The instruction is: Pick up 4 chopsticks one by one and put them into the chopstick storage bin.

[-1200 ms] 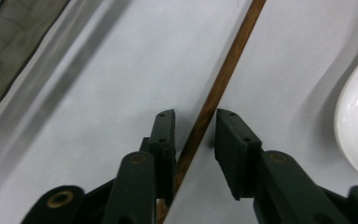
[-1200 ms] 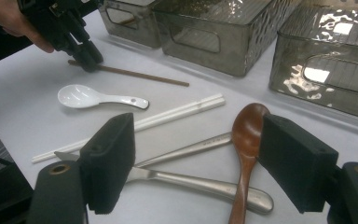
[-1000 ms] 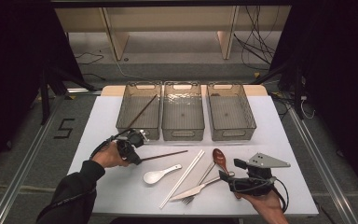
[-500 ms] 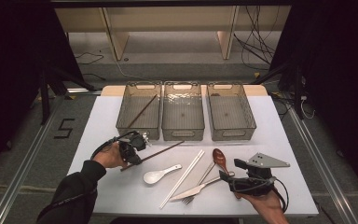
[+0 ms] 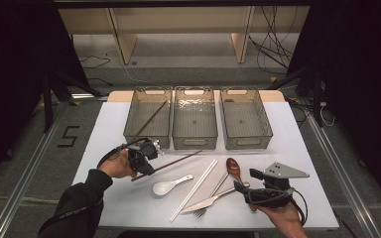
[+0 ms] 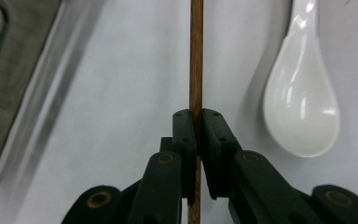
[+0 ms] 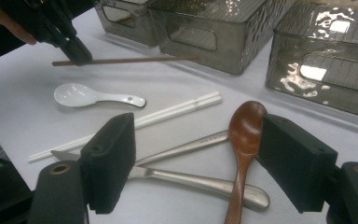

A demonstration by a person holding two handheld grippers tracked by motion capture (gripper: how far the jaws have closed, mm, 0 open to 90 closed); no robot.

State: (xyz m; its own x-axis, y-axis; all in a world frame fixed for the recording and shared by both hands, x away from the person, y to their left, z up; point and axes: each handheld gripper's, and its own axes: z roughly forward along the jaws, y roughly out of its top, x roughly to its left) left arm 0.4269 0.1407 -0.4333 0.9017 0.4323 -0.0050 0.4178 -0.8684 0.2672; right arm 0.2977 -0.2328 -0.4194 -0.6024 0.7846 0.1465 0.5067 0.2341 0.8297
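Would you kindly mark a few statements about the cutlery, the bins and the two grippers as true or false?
1. The left gripper is shut on the brown chopstick. True.
2. The right gripper grips the wooden spoon. False: its fingers stand open on either side, and the spoon lies on the table.
3. All three bins are empty. False: the left bin already holds a brown chopstick.
4. The white spoon lies on the table, outside the bins. True.
5. The white chopsticks are in the middle bin. False: they lie on the table beside the knife.
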